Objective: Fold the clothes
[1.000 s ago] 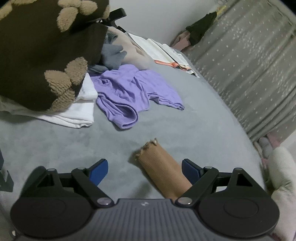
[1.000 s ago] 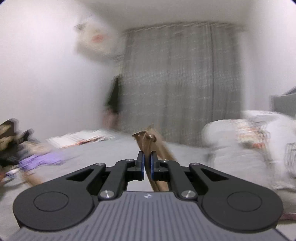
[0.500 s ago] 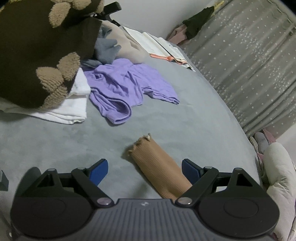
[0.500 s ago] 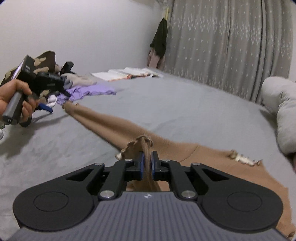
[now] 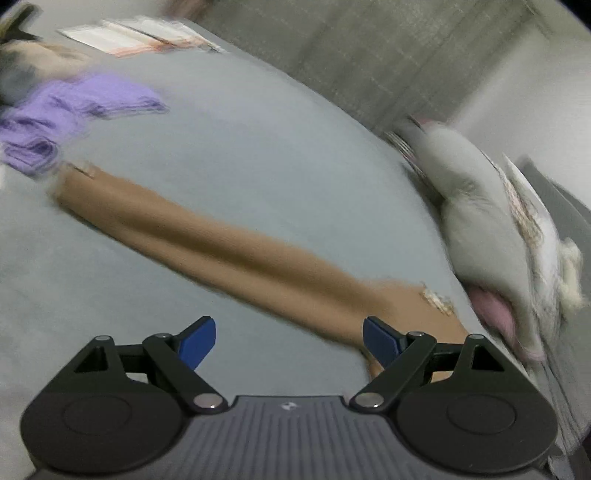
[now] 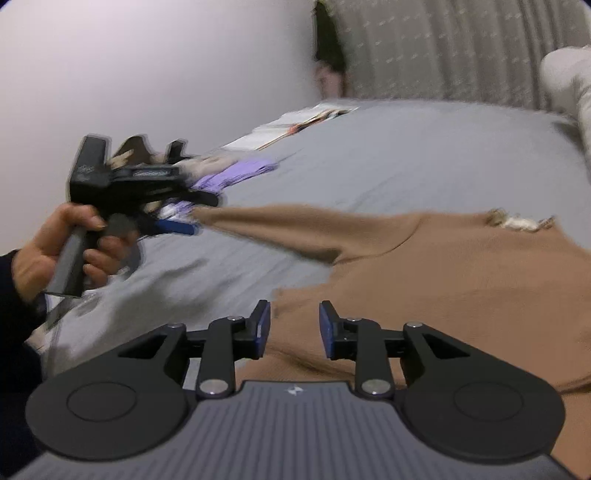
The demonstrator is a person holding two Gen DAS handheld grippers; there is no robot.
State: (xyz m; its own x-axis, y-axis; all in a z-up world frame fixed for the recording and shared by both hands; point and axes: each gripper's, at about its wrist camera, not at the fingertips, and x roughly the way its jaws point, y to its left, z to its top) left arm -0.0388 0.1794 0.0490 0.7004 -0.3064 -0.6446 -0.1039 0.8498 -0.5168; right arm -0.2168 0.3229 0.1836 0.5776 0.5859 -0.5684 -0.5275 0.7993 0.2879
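A brown long-sleeved top [image 6: 443,266] lies spread on the grey bed [image 6: 388,147], one sleeve [image 5: 229,251] stretched out toward the purple garment. My left gripper [image 5: 288,343] hovers open above the bed, the sleeve running just beyond its right fingertip. Seen from the right wrist, a hand holds that left gripper [image 6: 173,225] near the sleeve's cuff. My right gripper [image 6: 294,328] is open over the top's lower edge, nothing between its fingers. Both views are blurred by motion.
A purple garment [image 5: 55,110] lies at the far left of the bed, open books [image 5: 140,33] beyond it. White and grey pillows [image 5: 491,221] sit at the bed's right edge. A grey curtain [image 6: 461,44] hangs behind.
My right gripper has opened and let go of the brown fabric. The left gripper has swung right, so the whole sleeve and the pillows now show; the brown fleece pile has left its view.
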